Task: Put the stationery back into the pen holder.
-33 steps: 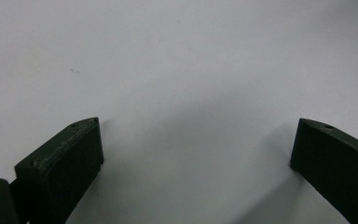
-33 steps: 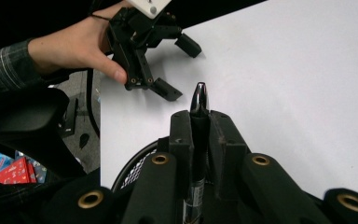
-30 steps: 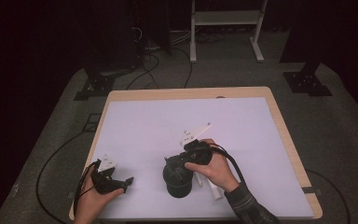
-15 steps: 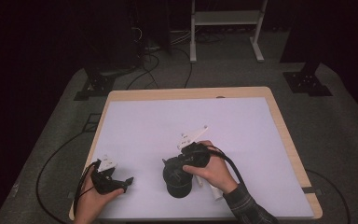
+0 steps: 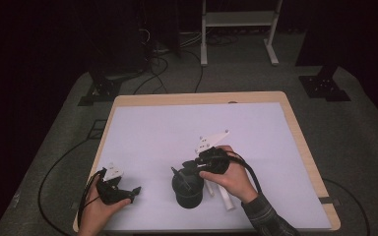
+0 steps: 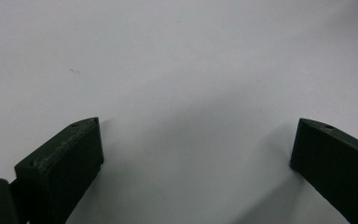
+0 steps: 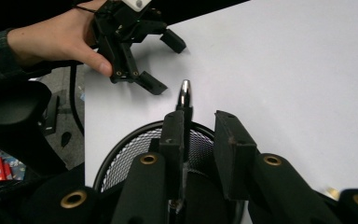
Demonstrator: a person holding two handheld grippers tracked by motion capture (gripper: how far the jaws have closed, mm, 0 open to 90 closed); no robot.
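While the right gripper (image 7: pixel 200 128) hangs over the black wire-mesh pen cup (image 7: pixel 135 149), its jaws stand narrow and have just been opening a little. A dark pen with a silver tip (image 7: pixel 184 95) sits between them, upright, lying against the left jaw in the right gripper view; a gap shows between pen and the other jaw. Can't tell whether the pads still press it. Pen's lower end drops inside the cup's rim, tip sticks up above the jaw ends.

High view: right gripper (image 5: pixel 193 169) sits directly over the pen cup (image 5: pixel 187 194), right hand (image 5: pixel 231 177) wrapped round the gripper body, grey three-cornered plate pointing away from the person. Cup stands upright on the white table (image 5: pixel 177 128), near the front edge, roughly mid-width. White stick-like pieces (image 5: pixel 224 196) lie flat on the table just beside the cup, partly under the right hand; too small to identify.

Left gripper (image 5: pixel 133 191) rests low at the table's front-left corner, held in the left hand (image 5: pixel 101 209), well apart from the cup. Left gripper view: jaws spread wide, nothing but bare table (image 6: pixel 177 60) between them. Right gripper view confirms it: left gripper (image 7: pixel 163 65) beyond the cup, jaws wide, tips close to the table surface.

Black cable trails from each gripper toward the person.
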